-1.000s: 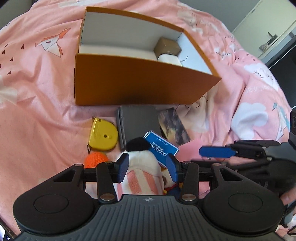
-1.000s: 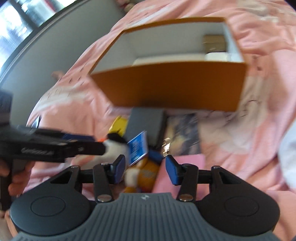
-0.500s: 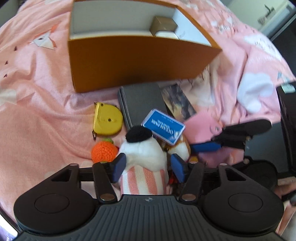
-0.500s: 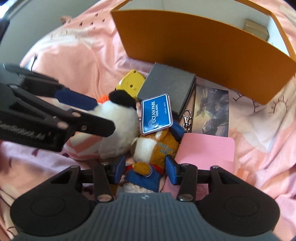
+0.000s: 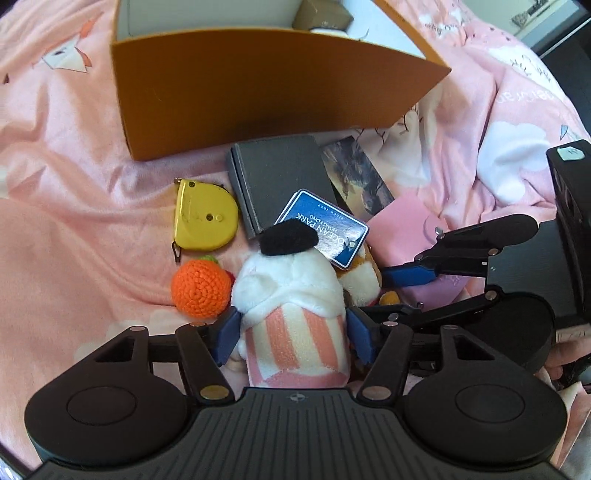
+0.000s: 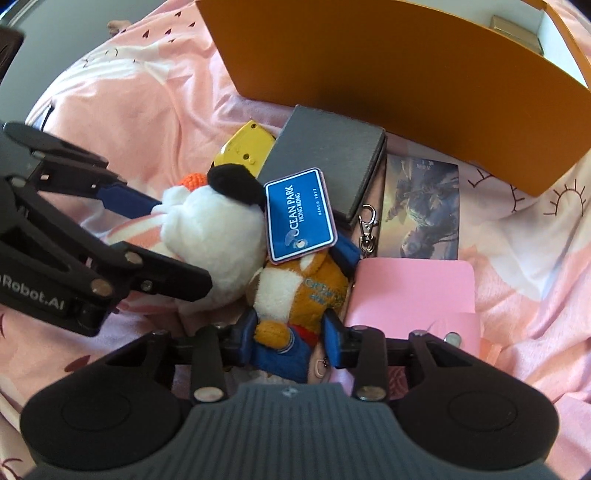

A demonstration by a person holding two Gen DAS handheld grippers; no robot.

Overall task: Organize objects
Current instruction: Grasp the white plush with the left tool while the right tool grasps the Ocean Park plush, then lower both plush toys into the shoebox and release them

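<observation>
A white plush with a black ear and pink-striped body (image 5: 291, 306) lies on the pink bed. My left gripper (image 5: 291, 338) is open with its fingers on either side of that plush; it also shows in the right wrist view (image 6: 155, 236). An orange-and-white plush in blue (image 6: 303, 295) with a blue Ocean Park tag (image 6: 300, 219) lies beside it. My right gripper (image 6: 291, 341) is open around that plush's lower body. The orange box (image 5: 258, 85) stands behind, open on top.
A yellow tape measure (image 5: 203, 218), an orange crochet ball (image 5: 199, 288), a grey flat case (image 5: 280, 177), a picture card (image 6: 421, 210) and a pink pouch (image 6: 413, 295) lie around the plushes. Small boxes (image 5: 321, 14) sit inside the orange box.
Both grippers have moved down and forward over the pile. The left now straddles the white plush and the right straddles the orange plush.
</observation>
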